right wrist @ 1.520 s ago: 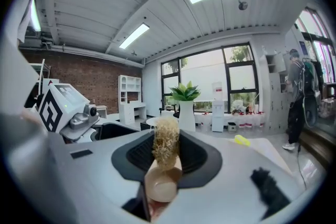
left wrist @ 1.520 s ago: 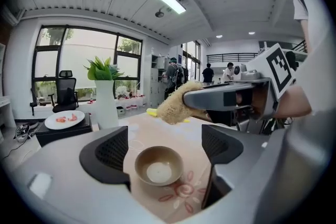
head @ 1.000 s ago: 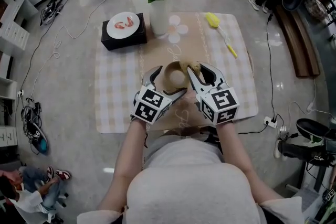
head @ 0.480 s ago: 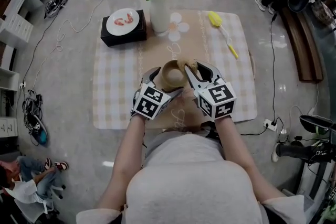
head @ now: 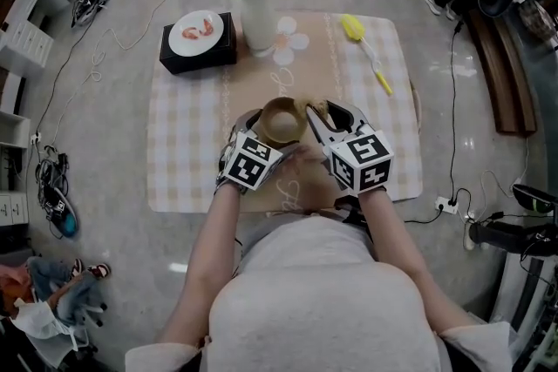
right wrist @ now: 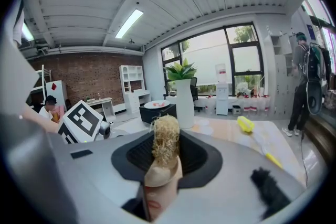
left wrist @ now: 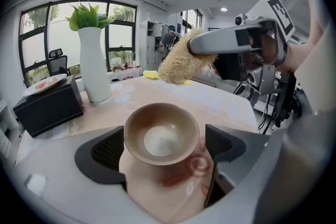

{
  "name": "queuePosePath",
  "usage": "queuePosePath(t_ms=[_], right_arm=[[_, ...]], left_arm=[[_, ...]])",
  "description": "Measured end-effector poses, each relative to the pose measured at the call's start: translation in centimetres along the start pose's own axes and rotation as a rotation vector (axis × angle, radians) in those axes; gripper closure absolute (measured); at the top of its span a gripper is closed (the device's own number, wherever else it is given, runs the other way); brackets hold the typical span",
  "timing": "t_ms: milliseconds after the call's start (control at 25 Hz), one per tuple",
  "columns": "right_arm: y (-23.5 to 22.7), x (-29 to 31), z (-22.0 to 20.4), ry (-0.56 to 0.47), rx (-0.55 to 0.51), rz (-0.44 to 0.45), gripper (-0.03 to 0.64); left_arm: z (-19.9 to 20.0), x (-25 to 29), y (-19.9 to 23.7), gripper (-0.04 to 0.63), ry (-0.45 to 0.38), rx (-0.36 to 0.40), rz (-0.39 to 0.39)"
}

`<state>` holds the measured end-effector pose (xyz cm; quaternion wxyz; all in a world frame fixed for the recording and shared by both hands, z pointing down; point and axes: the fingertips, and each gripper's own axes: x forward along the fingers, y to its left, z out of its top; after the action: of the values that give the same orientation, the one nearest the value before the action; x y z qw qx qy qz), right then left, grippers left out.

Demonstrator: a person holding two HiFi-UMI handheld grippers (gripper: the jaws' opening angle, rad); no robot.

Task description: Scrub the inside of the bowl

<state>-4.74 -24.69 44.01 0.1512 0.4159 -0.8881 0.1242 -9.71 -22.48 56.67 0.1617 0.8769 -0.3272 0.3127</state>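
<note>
A tan bowl (head: 281, 120) with a pale bottom is held above the checked tablecloth (head: 187, 135); my left gripper (head: 268, 137) is shut on it. In the left gripper view the bowl (left wrist: 161, 134) sits upright between the two dark pads, and its inside is bare. My right gripper (head: 321, 114) is shut on a straw-coloured loofah scrubber (head: 311, 107) just right of the bowl's rim. From the left gripper, the scrubber (left wrist: 181, 63) hangs above and beyond the bowl, apart from it. In the right gripper view the scrubber (right wrist: 165, 144) stands up between the jaws.
A white vase with a green plant (head: 258, 13) stands at the cloth's far edge. To its left a black box (head: 198, 43) carries a plate of shrimp. A yellow brush (head: 366, 48) lies far right. Office chairs, cables and shelves surround the cloth on the floor.
The bowl and the scrubber stay side by side in the two grippers, with hardly any shift. The head view has tilted, so the cloth sits a little lower in the picture.
</note>
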Motion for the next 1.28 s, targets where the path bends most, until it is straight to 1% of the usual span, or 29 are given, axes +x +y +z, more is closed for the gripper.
queuePosePath(t_ms=[280, 520, 720, 880, 1000, 1160, 1280], right_arm=[[-0.2, -0.1, -0.5, 0.016, -0.004, 0.017, 0.508], [0.0, 0.3, -0.8, 0.031, -0.005, 0.035, 0.508], [0.3, 0.7, -1.1, 0.051, -0.013, 0.062, 0.508], [1.0, 1.1, -1.0, 0.071, -0.024, 0.117, 0.508], [1.7, 1.6, -1.1, 0.089, -0.004, 0.172, 0.508], [3.1, 2.8, -2.6, 0.193, -0.018, 0.294, 0.508], [3.2, 3.7, -3.8, 0.26, -0.036, 0.336, 0.508]], left_arm=[[-0.4, 0.3, 0.2, 0.103, 0.026, 0.01, 0.033], [-1.2, 0.8, 0.2, 0.103, 0.066, 0.022, 0.036], [-1.3, 0.9, 0.2, 0.104, 0.06, 0.024, 0.047], [-1.3, 0.8, 0.3, 0.107, 0.057, 0.03, 0.048], [-1.3, 0.9, 0.3, 0.109, 0.056, 0.032, 0.05], [-1.4, 0.9, 0.3, 0.11, 0.059, 0.034, 0.048], [-1.4, 0.9, 0.3, 0.112, 0.067, 0.037, 0.044]])
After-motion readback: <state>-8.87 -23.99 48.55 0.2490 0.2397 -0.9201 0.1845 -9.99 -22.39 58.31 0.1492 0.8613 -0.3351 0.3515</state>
